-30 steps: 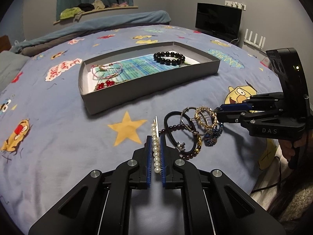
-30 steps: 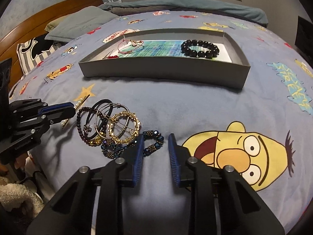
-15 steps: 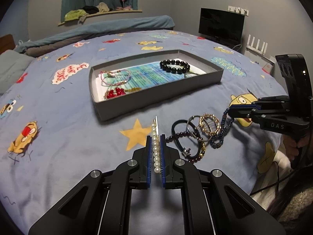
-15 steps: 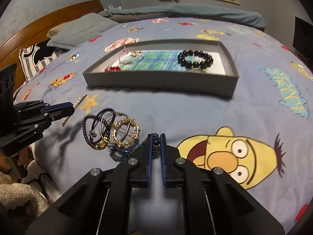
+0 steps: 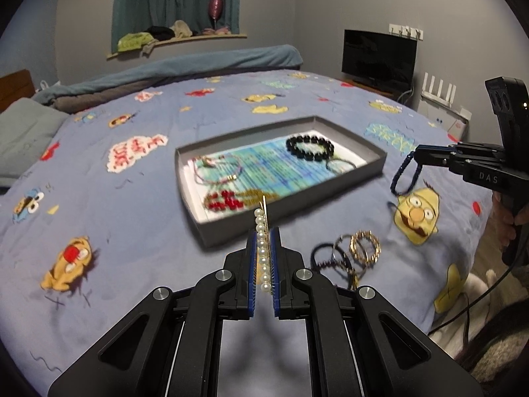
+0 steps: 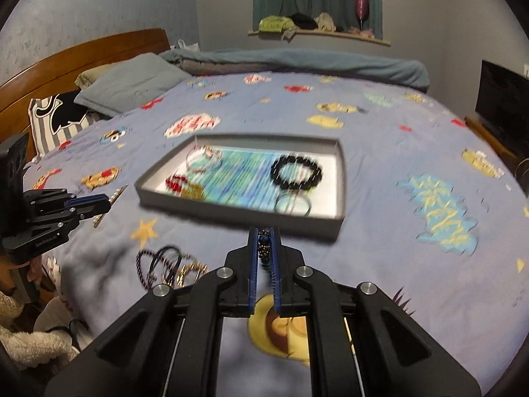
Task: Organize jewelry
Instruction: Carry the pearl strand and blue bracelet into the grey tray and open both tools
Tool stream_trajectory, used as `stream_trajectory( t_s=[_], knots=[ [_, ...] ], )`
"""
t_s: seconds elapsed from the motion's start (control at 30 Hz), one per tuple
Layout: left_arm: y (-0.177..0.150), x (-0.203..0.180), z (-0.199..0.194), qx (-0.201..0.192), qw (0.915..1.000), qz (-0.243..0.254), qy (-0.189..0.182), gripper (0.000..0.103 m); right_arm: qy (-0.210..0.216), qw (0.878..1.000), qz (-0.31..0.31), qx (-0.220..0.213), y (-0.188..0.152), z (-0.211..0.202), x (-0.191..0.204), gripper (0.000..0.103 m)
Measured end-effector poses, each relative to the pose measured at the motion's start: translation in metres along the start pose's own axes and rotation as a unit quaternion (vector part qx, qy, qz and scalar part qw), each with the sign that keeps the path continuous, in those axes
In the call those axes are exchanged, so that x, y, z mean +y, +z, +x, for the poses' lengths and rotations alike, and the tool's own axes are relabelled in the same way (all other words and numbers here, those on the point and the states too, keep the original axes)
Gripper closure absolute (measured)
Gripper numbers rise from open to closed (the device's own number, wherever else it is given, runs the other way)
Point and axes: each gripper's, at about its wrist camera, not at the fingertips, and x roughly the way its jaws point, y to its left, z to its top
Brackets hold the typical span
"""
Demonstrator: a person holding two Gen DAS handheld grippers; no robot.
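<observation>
My left gripper (image 5: 264,231) is shut on a pearl hair clip (image 5: 262,244), held above the bed in front of the grey tray (image 5: 375,165). My right gripper (image 6: 264,235) is shut on a dark blue beaded bracelet (image 6: 264,248), which hangs from it in the left wrist view (image 5: 401,175), lifted right of the tray. The tray holds a black bead bracelet (image 5: 310,147), red beads (image 5: 223,200) and thin bracelets (image 5: 215,172). A small pile of bracelets and gold hoops (image 5: 350,254) lies on the bedspread near the front.
The blue cartoon bedspread (image 5: 132,231) covers the bed. Pillows (image 6: 125,82) and a wooden headboard (image 6: 82,56) are at the far left in the right wrist view. A TV (image 5: 378,56) stands by the wall. The bed edge is at the right (image 5: 463,297).
My right gripper has closed on the blue beaded bracelet and lifted it off the pile toward the tray. My left gripper has risen and moved toward the tray with the pearl clip.
</observation>
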Motion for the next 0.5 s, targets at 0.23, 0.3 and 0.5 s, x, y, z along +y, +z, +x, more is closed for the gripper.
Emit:
stream_trajectory(
  t_s=[0.23,0.3,0.5],
  knots=[
    [0.025,0.016,0.001,-0.003,0.9999,-0.013,0.0,0.095,-0.019,0.999,-0.007,-0.036,0.029,-0.009,-0.011,0.096],
    [0.031,0.02,0.003,-0.002,0.9999,-0.011,0.004,0.095,-0.021,0.999,-0.008,-0.043,0.035,-0.009,-0.013,0.096],
    [0.052,0.03,0.024,0.013,0.9999,-0.007,0.002,0.095,-0.028,0.998,-0.003,-0.054,0.053,0.0,-0.021,0.096]
  ],
)
